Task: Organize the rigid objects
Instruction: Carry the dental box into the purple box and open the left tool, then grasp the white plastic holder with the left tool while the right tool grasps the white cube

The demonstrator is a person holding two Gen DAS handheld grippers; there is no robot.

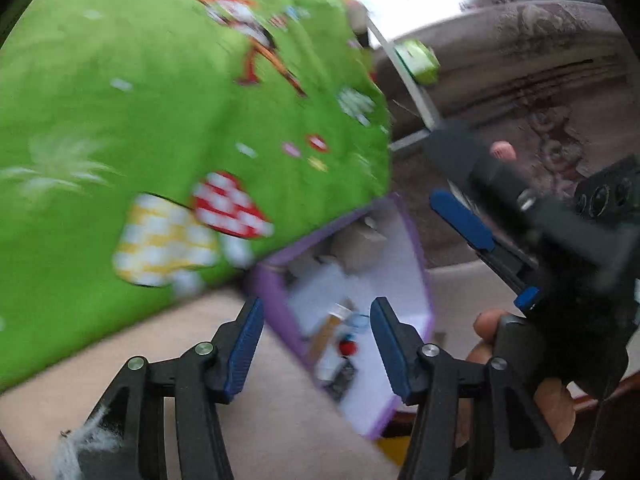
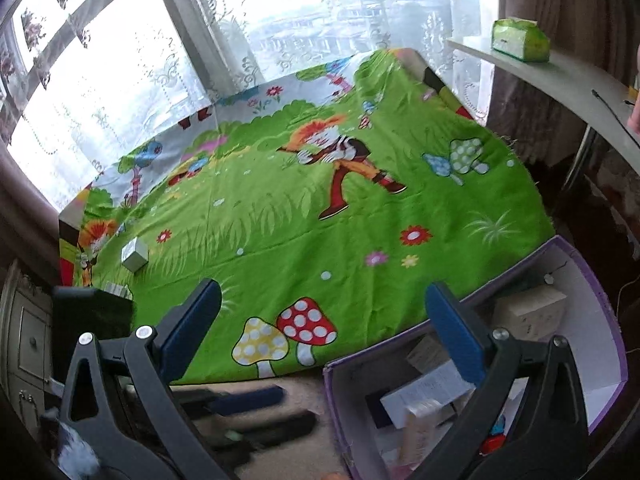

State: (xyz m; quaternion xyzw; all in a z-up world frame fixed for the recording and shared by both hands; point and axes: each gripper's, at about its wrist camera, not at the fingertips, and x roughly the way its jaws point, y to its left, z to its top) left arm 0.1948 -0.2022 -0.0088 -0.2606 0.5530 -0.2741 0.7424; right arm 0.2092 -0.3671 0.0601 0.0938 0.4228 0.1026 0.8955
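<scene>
Both claws gaping, left claw (image 1: pixel 318 346) above purple box (image 1: pixel 416 276)

Left wrist cam sits low and close over the purple box (image 1: pixel 416 264), tilted and blurry, facing the green bedsheet (image 1: pixel 120 120). Right wrist cam looks across the whole bed toward the window (image 2: pixel 132 60). Both catch that box (image 2: pixel 600 320), sheet (image 2: pixel 280 220) and green tissue pack (image 2: pixel 520 40).

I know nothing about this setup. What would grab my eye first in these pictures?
The bright green cartoon cloth covering the table, with its red spotted mushroom near the front edge. Next, the purple box at the table's near right corner, filled with small cartons. Both the right gripper and left gripper are open, holding nothing.
</scene>
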